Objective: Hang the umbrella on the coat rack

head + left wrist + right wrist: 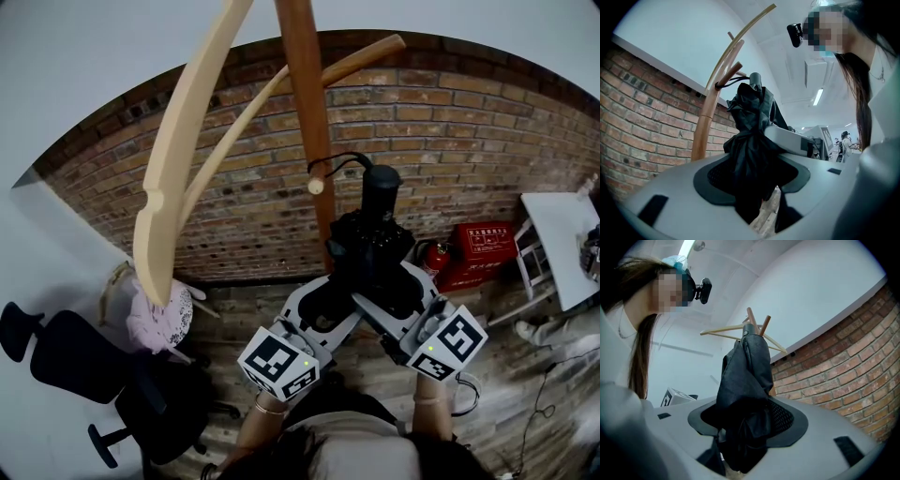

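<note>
Black folded umbrella (375, 246), fabric bunched, handle up; wrist strap (339, 157) looped over a peg (316, 185) of the coat rack (306, 103). Left gripper (330, 302) and right gripper (397, 306) both clamp its fabric.

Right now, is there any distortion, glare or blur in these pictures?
Head view: the fisheye bows the brick wall into an arc, and the coat rack arm nearest the lens looks soft. Left gripper view: dark corners, a bright ceiling light. Right gripper view: the umbrella reads nearly as a silhouette.
</note>
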Tool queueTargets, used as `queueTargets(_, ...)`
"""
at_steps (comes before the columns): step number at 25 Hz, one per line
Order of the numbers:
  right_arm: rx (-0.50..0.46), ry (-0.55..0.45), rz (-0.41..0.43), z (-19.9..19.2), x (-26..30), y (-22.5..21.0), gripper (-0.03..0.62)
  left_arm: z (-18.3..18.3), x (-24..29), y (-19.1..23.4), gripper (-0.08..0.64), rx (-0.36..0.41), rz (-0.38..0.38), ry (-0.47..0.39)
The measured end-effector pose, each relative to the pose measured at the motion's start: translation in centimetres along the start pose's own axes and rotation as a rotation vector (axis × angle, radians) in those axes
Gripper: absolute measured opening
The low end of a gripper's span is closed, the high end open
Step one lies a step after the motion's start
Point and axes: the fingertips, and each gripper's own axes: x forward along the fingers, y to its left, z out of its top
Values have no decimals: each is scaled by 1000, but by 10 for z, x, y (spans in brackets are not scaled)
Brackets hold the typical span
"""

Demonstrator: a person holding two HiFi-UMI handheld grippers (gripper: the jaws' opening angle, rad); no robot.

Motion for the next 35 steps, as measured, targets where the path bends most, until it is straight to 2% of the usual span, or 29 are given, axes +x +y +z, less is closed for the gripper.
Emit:
queueTargets(19,130,139,-45,-76,0,-28,270,-76,5,21,227,-183,34,89)
queueTargets(29,137,191,-65,-102,-4,-30,270,-101,2,23,227,-230,24,105)
queueTargets(35,122,207,-72,-114,-2,-32,270,-113,2,28,228,-233,21,115)
